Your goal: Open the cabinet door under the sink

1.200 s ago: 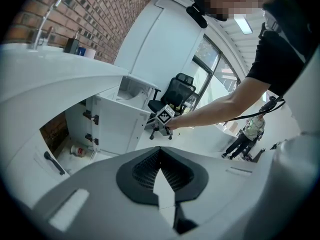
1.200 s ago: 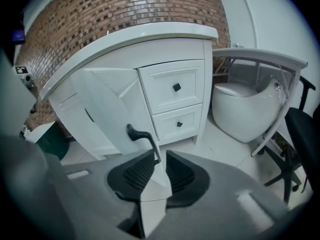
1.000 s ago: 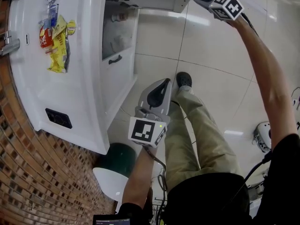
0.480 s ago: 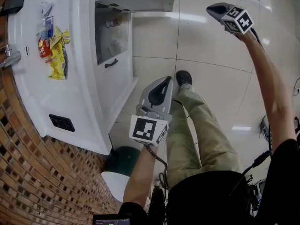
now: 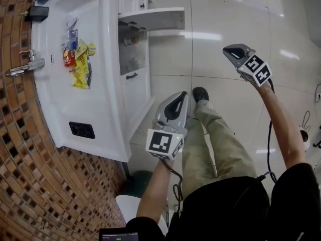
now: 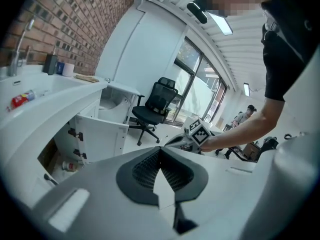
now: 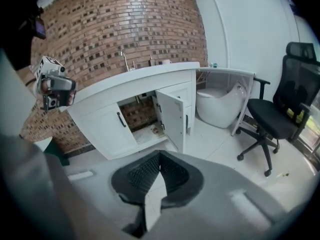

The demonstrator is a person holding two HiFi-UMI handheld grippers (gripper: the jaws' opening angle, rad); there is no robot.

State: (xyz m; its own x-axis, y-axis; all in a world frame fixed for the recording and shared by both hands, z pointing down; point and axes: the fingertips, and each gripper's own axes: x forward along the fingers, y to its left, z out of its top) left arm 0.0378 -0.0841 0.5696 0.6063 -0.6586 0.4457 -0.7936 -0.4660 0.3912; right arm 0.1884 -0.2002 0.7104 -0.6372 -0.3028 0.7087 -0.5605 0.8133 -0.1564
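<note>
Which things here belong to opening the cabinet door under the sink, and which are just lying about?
Job in hand:
cabinet door, already open
sink counter
right gripper, shut and empty

Lying about:
snack packets in the basin
office chair
tap

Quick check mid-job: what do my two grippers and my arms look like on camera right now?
The left gripper and right gripper are light grey, tapered shells with dark ribbed pads. Each carries a white cube printed with black square markers. A black cable runs back along each forearm. The forearms are uncovered; the short sleeves are black.
</note>
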